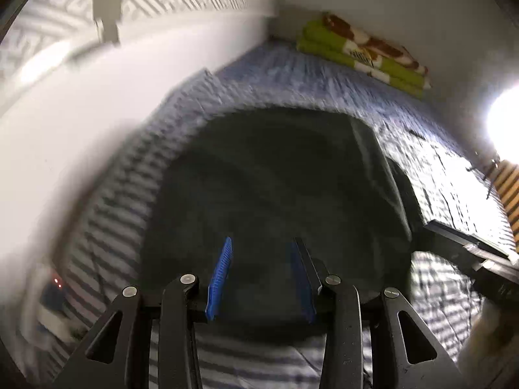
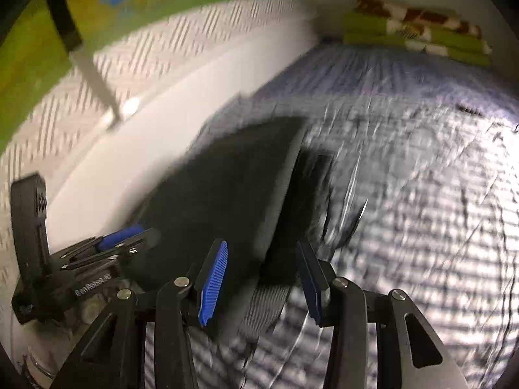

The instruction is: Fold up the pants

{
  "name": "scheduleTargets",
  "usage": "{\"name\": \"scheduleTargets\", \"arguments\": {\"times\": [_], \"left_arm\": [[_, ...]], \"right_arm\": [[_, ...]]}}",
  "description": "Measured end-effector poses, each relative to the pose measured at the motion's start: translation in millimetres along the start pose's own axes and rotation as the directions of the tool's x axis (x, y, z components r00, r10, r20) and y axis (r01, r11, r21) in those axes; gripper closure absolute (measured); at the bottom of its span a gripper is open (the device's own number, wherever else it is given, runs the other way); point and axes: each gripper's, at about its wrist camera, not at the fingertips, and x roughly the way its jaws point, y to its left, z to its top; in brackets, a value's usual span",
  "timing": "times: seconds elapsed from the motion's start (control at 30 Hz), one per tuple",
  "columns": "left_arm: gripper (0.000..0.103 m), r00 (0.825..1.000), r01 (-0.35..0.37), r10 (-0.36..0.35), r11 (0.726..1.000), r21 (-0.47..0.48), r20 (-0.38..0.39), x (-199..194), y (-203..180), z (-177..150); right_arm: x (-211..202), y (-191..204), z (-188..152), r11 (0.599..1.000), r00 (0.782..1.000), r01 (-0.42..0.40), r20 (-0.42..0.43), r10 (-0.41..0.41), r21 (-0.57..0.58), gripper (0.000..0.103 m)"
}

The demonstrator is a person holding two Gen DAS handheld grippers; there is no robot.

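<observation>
Tongs up close in both wrist views, blue pads parted, nothing pinched. Left tongs [image 1: 262, 243] hang over the dark pants [image 1: 275, 188], gap between pads moderately wide, no cloth in it. Right tongs [image 2: 261, 246] same: pads apart, the pants' right edge [image 2: 227, 194] runs under the gap, not gripped. Pants lie flat on the striped bedsheet [image 1: 308, 77], folded into a dark slab, one layer stepped over another on the right side. Left tongs also show at the left edge of the right wrist view, beside the pants. Past the pants, white wall panel [image 1: 129, 81] along the left of the bed. Farthest back, folded green-and-brown blanket [image 1: 366, 52] at the bed's corner. Both views motion-blurred.
</observation>
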Motion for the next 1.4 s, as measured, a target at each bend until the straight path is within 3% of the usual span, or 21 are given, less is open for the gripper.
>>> {"name": "scheduleTargets", "arguments": {"times": [0.13,0.2,0.3,0.43,0.5,0.6,0.8,1.1,1.4], "left_arm": [[0.063,0.999,0.005,-0.005,1.0,0.003,-0.048,2,-27,-41],[0.062,0.997,0.0,0.0,1.0,0.005,-0.079,-2,-39,-63],[0.062,0.995,0.01,-0.012,1.0,-0.018,-0.103,-24,-55,-97],[0.06,0.998,0.0,-0.001,1.0,-0.011,-0.055,-96,-84,-148],[0.051,1.0,0.013,-0.014,0.999,-0.035,-0.023,-128,-94,-165],[0.046,0.999,0.046,-0.045,0.997,-0.069,0.018,-185,-102,-192],[0.039,0.997,0.0,0.006,0.998,-0.067,0.082,-271,-133,-242],[0.03,0.979,-0.021,0.024,1.0,-0.017,0.201,-375,-189,-312],[0.016,0.961,-0.04,0.021,0.997,0.062,0.274,-436,-230,-362]], "right_arm": [[4,4,-35,0.99,0.991,0.106,-0.076,-0.114,-0.095,0.063],[-2,-3,-56,0.991,0.983,0.103,-0.142,-0.115,-0.089,0.063],[-30,-20,-83,0.994,0.98,0.099,-0.171,-0.104,-0.04,0.063],[-98,-34,-121,0.995,0.986,0.098,-0.137,-0.098,-0.01,0.063],[-136,-34,-140,0.993,0.986,0.116,-0.114,-0.119,-0.033,0.063],[-195,-30,-167,0.988,0.987,0.137,-0.072,-0.142,-0.066,0.063],[-292,-23,-230,0.977,0.984,0.176,0.02,-0.175,-0.121,0.063],[-388,-22,-296,0.977,0.976,0.189,0.13,-0.176,-0.101,0.062],[-444,-22,-349,0.96,0.937,0.279,0.228,-0.264,-0.036,0.048]]}}
